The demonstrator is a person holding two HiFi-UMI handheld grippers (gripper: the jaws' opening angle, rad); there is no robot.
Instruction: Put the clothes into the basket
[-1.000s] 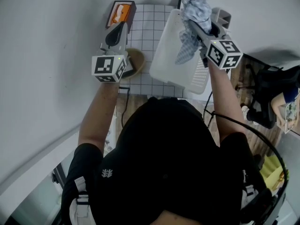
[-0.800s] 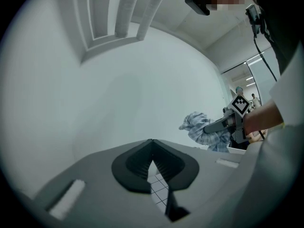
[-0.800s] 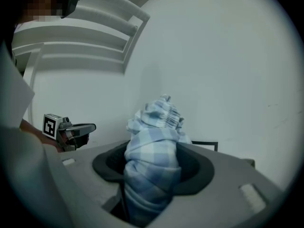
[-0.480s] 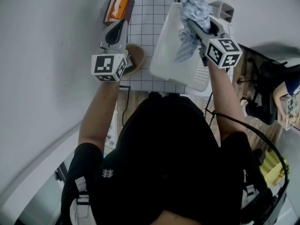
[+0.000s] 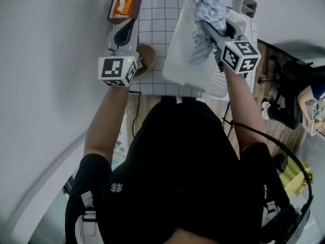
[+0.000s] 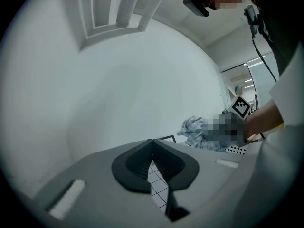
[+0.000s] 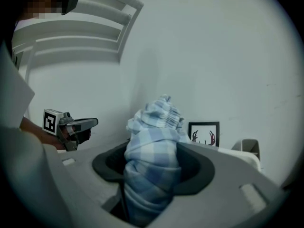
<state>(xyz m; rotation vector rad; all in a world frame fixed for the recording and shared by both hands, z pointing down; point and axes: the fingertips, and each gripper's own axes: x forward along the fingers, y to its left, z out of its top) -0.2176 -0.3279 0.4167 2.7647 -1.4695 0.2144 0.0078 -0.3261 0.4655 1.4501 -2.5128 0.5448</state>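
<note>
My right gripper (image 5: 205, 27) is shut on a bunched blue-and-white plaid cloth (image 5: 209, 10). One end of the cloth hangs down over the white laundry basket (image 5: 185, 60). In the right gripper view the cloth (image 7: 153, 151) fills the gap between the jaws and stands up above them. My left gripper (image 5: 129, 27) hovers over the left side of the checked mat (image 5: 160, 29), well left of the basket. Its jaws are shut with nothing in them. The left gripper view shows its tips (image 6: 152, 144) meeting, and the cloth (image 6: 195, 128) off to the right.
An orange item in a dark box (image 5: 124, 1) lies at the mat's far left corner. A round brown object (image 5: 147, 64) sits just under the left gripper. A framed picture (image 7: 204, 133) and a grey container (image 5: 245, 6) stand behind the basket. A white wall is on the left.
The basket and mat sit slightly lower in the head view. Both grippers hold almost the same places, and the cloth stays gripped over the basket.
</note>
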